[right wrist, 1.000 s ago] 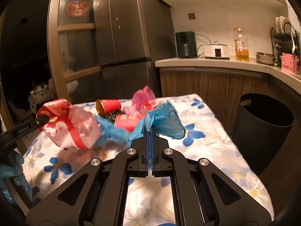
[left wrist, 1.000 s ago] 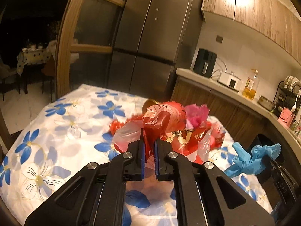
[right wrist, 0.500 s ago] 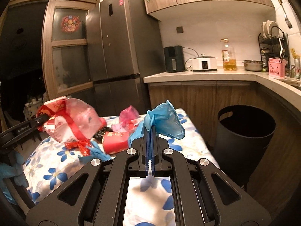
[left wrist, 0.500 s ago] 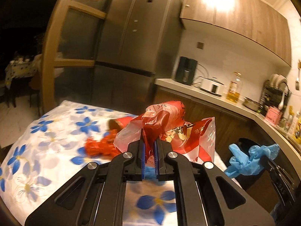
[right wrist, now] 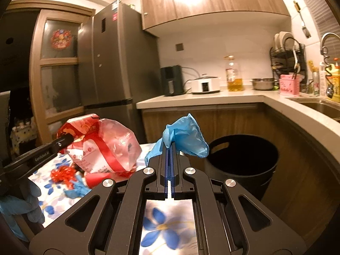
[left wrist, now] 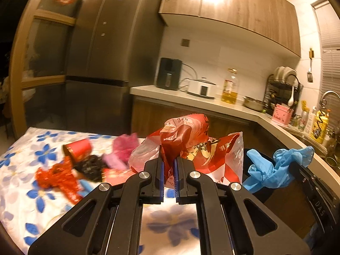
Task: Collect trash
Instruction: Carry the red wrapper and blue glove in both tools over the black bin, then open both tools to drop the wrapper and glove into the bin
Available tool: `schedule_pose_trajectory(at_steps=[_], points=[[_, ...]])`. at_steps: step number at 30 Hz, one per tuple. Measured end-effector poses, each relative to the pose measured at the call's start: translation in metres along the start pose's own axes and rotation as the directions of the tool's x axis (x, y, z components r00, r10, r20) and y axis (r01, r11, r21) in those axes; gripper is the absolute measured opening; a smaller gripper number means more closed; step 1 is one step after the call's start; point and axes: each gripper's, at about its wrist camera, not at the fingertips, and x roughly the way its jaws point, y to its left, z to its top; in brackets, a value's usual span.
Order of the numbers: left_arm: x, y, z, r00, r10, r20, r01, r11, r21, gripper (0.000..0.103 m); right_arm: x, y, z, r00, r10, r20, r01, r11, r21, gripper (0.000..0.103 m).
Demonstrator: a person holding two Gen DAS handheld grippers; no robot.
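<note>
Carrying two pieces of trash toward the black bin (right wrist: pixel 242 159), by the look of it: a transport step, both loads lifted above the floral tablecloth (left wrist: pixel 23 191). Next, likely: swinging each load over the bin's open mouth at about 3 o'clock in the right wrist view, then parting the jaws one at a time, lower load first, to avoid snagging.

Bin: round, matte dark plastic, slot handle near the rim, standing beside the table and below the counter.

Red-and-clear snack bag (left wrist: pixel 191 148): thin crinkly film, puffed and creased, printed with characters; pinched at a twisted fold by the left gripper (left wrist: pixel 169 170), jaws closed on it.

Blue disposable glove (right wrist: pixel 182 138): limp, rubbery, bunched; clamped between the nearly meeting jaws of the right gripper (right wrist: pixel 169 163).

Left on the cloth at about 9 o'clock in the left wrist view: red paper cup (left wrist: pixel 79 148) on its side, crumpled red foil wrapper (left wrist: pixel 57 178), pink plastic scrap (left wrist: pixel 125 146).
</note>
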Motion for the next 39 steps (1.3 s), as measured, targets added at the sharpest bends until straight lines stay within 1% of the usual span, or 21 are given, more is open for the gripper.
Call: schedule_pose_trajectory(at_steps=[9, 15, 21, 30, 39], points=[[0.036, -0.068, 0.012, 0.996, -0.086, 0.014, 0.085, 0.994, 0.063, 0.007, 0.007, -0.051, 0.019, 0.992, -0.118, 0.041, 0.116, 0.992, 0.043, 0.002], [0.057, -0.101, 0.019, 0.991, -0.133, 0.012, 0.131, 0.988, 0.082, 0.007, 0.016, -0.073, 0.031, 0.983, -0.175, 0.057, 0.173, 0.984, 0.045, 0.002], [0.081, -0.131, 0.016, 0.987, -0.159, 0.0, 0.158, 0.982, 0.102, 0.007, 0.026, -0.095, 0.036, 0.974, -0.218, 0.055, 0.214, 0.975, 0.058, 0.002], [0.114, -0.165, 0.01, 0.984, -0.176, -0.035, 0.179, 0.975, 0.132, 0.007, 0.047, -0.12, 0.035, 0.969, -0.248, 0.024, 0.245, 0.966, 0.083, 0.002], [0.139, -0.18, 0.005, 0.979, -0.189, -0.077, 0.198, 0.97, 0.138, 0.007, 0.066, -0.136, 0.031, 0.97, -0.242, -0.017, 0.242, 0.965, 0.096, 0.002]])
